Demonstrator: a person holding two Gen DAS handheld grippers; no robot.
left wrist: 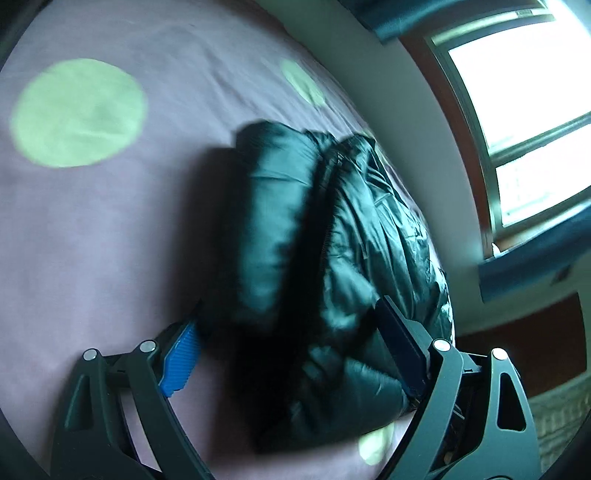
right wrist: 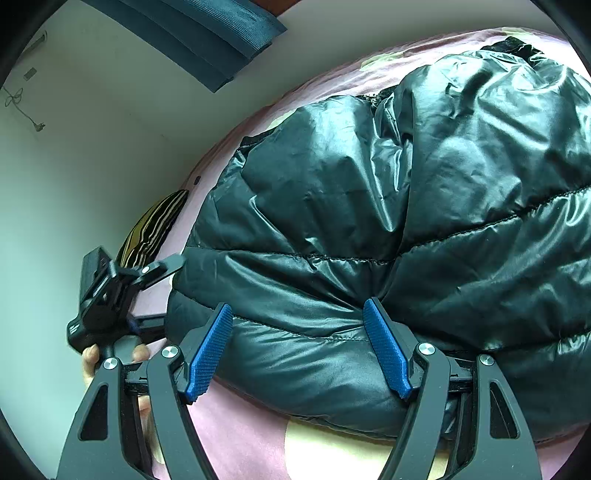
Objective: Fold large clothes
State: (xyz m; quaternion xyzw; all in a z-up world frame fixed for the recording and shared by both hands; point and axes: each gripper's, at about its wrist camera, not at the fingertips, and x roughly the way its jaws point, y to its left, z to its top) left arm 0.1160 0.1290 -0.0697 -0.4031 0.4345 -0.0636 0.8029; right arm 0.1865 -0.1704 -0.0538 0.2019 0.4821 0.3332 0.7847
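Note:
A shiny black puffer jacket [left wrist: 332,236] lies bunched and partly folded on a pink bedsheet [left wrist: 110,240] with pale green dots. In the left wrist view my left gripper [left wrist: 291,343] is open, its blue pads wide apart on either side of the jacket's near end. In the right wrist view the jacket [right wrist: 406,206] fills most of the frame. My right gripper [right wrist: 299,347] is open, its pads straddling a quilted edge of the jacket. The left gripper [right wrist: 110,295] and the hand holding it show at the left, by the jacket's side.
The bed [right wrist: 229,435] runs along a white wall [right wrist: 92,147]. A striped cushion [right wrist: 155,229] lies between bed and wall. A window [left wrist: 517,92] and a blue curtain [right wrist: 207,33] are above. Floor shows at the right [left wrist: 535,332].

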